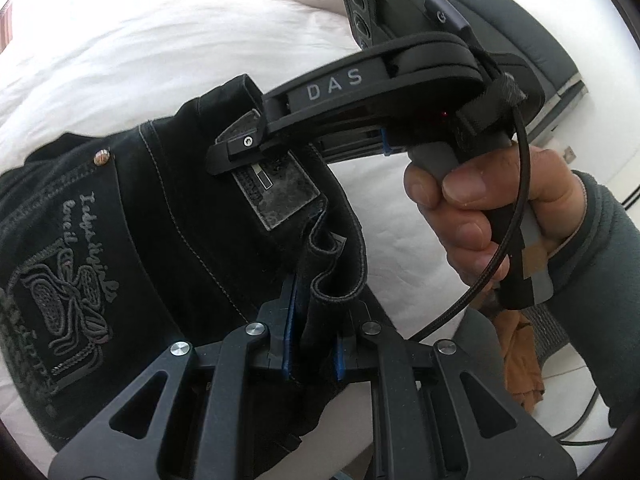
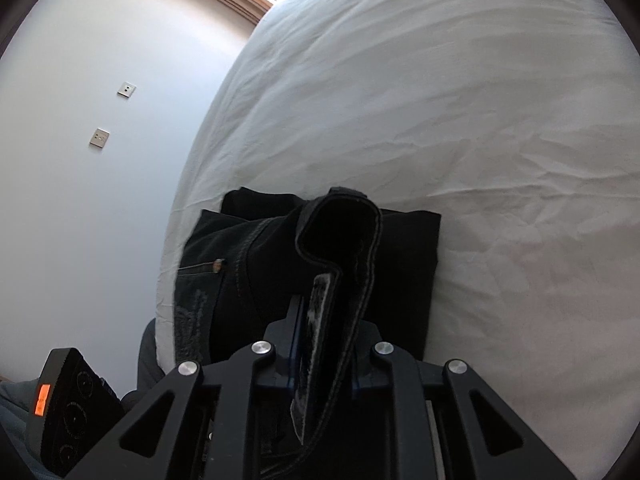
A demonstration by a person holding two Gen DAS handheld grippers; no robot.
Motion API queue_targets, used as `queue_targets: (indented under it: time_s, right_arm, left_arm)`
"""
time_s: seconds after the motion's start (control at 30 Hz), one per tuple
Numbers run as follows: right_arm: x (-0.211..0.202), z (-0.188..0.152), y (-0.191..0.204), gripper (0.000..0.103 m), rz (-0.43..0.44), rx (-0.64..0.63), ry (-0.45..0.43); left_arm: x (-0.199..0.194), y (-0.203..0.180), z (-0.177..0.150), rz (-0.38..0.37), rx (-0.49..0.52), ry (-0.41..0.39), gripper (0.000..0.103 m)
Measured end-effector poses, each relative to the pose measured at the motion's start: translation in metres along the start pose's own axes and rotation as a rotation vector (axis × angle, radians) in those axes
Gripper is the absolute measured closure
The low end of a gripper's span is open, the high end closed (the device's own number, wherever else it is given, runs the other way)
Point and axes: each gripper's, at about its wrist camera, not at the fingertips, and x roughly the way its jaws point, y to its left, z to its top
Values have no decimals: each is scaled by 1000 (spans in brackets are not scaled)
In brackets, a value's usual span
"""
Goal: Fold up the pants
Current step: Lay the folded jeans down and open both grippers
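The wide white-sheeted bed (image 2: 460, 128) is carrying the black denim pants (image 1: 168, 216), lying bunched at its near edge. The left hand-held gripper (image 1: 312, 344) is pinching the waistband closed, and the right hand-held gripper (image 2: 320, 344) is clamping the waistband beside the grey leather patch (image 1: 276, 192).

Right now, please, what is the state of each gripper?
Left gripper: closed on the waistband of the black denim pants.
Right gripper: closed on the same waistband, at the leather patch.
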Motion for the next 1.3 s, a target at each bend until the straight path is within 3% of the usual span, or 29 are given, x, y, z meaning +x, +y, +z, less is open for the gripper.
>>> queue_targets:
  time_s: [0.1, 0.23, 0.27, 0.4, 0.5, 0.63, 0.73, 0.8, 0.87, 0.93, 1.03, 1.1, 1.2, 1.3]
  right_arm:
    - [8, 2, -5, 83, 6, 6, 14]
    - [6, 0, -16, 80, 36, 44, 11]
    - [1, -1, -17, 76, 34, 44, -4]
    - [-28, -4, -22, 56, -7, 74, -79]
    - [-54, -12, -14, 55, -85, 65, -130]
    - [-74, -37, 15, 55, 3, 21, -171]
    - [-63, -65, 34, 55, 68, -16, -142]
    - [-47, -80, 26, 51, 38, 15, -96]
    - [-28, -94, 4, 53, 1, 79, -59]
    - [-33, -104, -9, 63, 37, 90, -116]
    - [-48, -106, -12, 64, 19, 144, -138]
    - [-61, -105, 3, 53, -21, 115, -156]
    - [-71, -107, 28, 49, 54, 54, -185]
    - [-54, -114, 31, 39, 53, 34, -128]
  left_arm:
    - [10, 0, -1, 7, -12, 1, 83]
    - [17, -12, -5, -71, -25, 7, 46]
    - [15, -14, -8, -76, -30, 6, 44]
    - [-11, -11, -15, -142, -48, 3, 44]
    - [-44, 15, -15, -126, -100, -84, 44]
    - [-66, 60, -11, -46, -221, -153, 44]
    - [-66, 83, -6, 22, -272, -159, 44]
    - [-51, 82, -6, 90, -233, -120, 44]
    - [-34, 81, -8, 124, -230, -75, 44]
    - [-24, 72, -6, 169, -211, -51, 44]
    - [-18, 72, -1, 197, -208, -26, 43]
    - [-16, 74, -1, 198, -222, -15, 43]
    - [-17, 78, -3, 210, -217, -7, 43]
    - [-22, 77, -5, 213, -213, -2, 43]
